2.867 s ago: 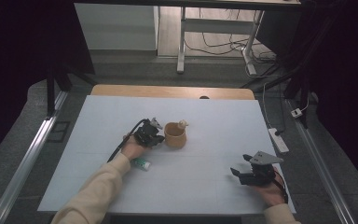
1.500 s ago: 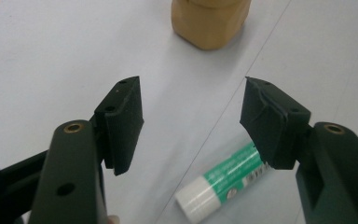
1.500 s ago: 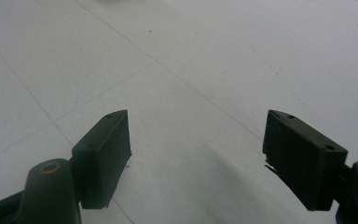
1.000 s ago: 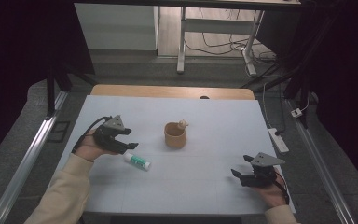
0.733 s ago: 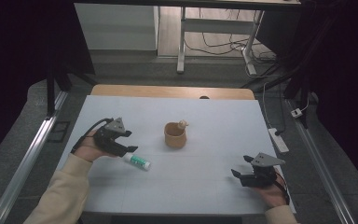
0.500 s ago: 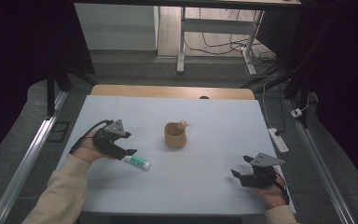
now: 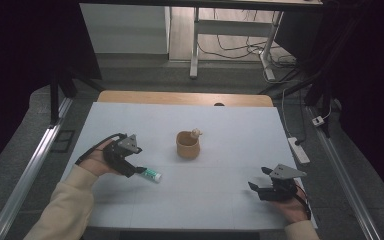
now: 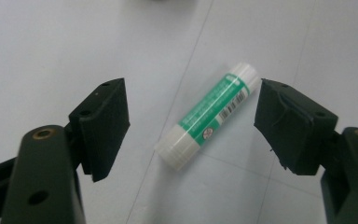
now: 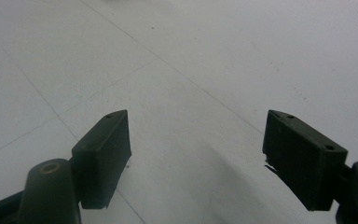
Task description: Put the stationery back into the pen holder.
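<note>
A green and white glue stick [image 7: 151, 174] lies flat on the white table, left of centre. My left gripper [image 7: 135, 170] sits just left of it, low over the table. In the left gripper view the glue stick [image 8: 209, 119] lies between the wide jaws of the left gripper [image 8: 192, 112]; the jaws have just been opening and neither pad touches it. My right gripper [image 7: 258, 178] rests near the front right of the table, open. In its own view the right gripper [image 9: 198, 126] has bare table between its jaws.
A brown wooden cup [image 7: 187, 145] stands at the table's middle, with a small pale object [image 7: 195, 133] at its rim. The white table top [image 7: 230, 125] ends in a wooden strip at the far edge. A power strip [image 7: 298, 150] lies off the right side.
The left hand left the cup, swung to the table's left, then edged back toward the glue stick. The glue stick and the right gripper have stayed put.
</note>
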The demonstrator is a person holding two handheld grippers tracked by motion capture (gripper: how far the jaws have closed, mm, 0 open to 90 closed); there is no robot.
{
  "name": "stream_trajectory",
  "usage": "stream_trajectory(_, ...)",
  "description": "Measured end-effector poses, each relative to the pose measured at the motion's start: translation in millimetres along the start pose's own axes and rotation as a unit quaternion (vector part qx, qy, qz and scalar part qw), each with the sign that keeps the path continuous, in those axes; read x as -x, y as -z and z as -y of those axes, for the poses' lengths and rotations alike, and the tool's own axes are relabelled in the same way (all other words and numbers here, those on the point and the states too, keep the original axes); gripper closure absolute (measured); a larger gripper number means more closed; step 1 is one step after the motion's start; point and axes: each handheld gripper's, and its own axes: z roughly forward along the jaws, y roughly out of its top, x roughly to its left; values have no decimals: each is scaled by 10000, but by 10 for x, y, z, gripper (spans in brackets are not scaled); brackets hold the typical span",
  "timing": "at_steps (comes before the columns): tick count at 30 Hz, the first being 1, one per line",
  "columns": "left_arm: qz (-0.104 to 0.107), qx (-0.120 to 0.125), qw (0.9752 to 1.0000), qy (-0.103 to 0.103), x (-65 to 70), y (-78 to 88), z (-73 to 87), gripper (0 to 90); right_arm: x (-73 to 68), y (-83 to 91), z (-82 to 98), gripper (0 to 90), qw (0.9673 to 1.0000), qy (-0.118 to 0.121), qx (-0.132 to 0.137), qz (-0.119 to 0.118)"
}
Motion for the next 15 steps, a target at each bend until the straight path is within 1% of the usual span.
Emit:
stream_trajectory(4, 40, -140, 9998, -157, -12, -58, 26, 286, -13, -12, -6, 228, 10000, 25, -14, -3)
stream_trajectory(7, 5, -281, 9992, -269, -28, -111, 39, 293, -12, -13, -5, 228, 10000, 33, -33, -14)
stream_trajectory(10, 86, -428, 9981, -440, -34, -173, 45, 301, -11, -15, -3, 228, 10000, 35, -40, -12)
stream_trajectory(15, 231, -599, 9961, -607, -30, -259, 56, 345, -10, -27, 0, 228, 10000, 39, -52, -36)
